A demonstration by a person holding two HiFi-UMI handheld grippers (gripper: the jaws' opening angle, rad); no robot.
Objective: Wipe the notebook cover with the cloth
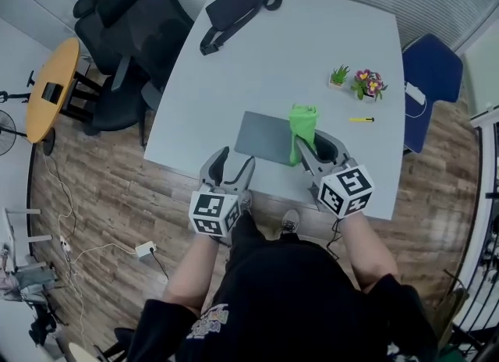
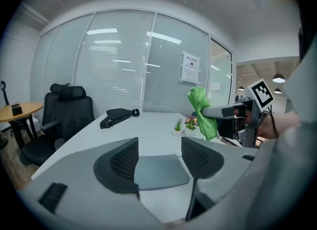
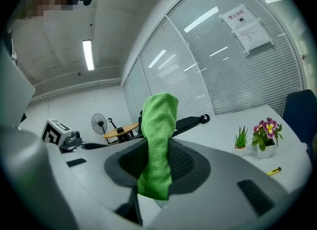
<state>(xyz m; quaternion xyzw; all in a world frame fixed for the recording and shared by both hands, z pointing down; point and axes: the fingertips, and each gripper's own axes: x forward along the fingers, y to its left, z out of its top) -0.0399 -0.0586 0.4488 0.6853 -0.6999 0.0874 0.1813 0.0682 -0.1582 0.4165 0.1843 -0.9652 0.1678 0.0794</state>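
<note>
The right gripper has its jaws closed on a green cloth, which stands up between them and droops below. Beyond, the white tabletop carries a small green plant, a pot of flowers, a yellow pen and a black bag.

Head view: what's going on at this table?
A person stands at the grey table with a gripper in each hand. The right gripper is shut on a green cloth, held up by the right edge of the grey notebook and apparently clear of the cover. The left gripper is open and empty, near the table's front edge, short of the notebook. Wiping doesn't look started.
</note>
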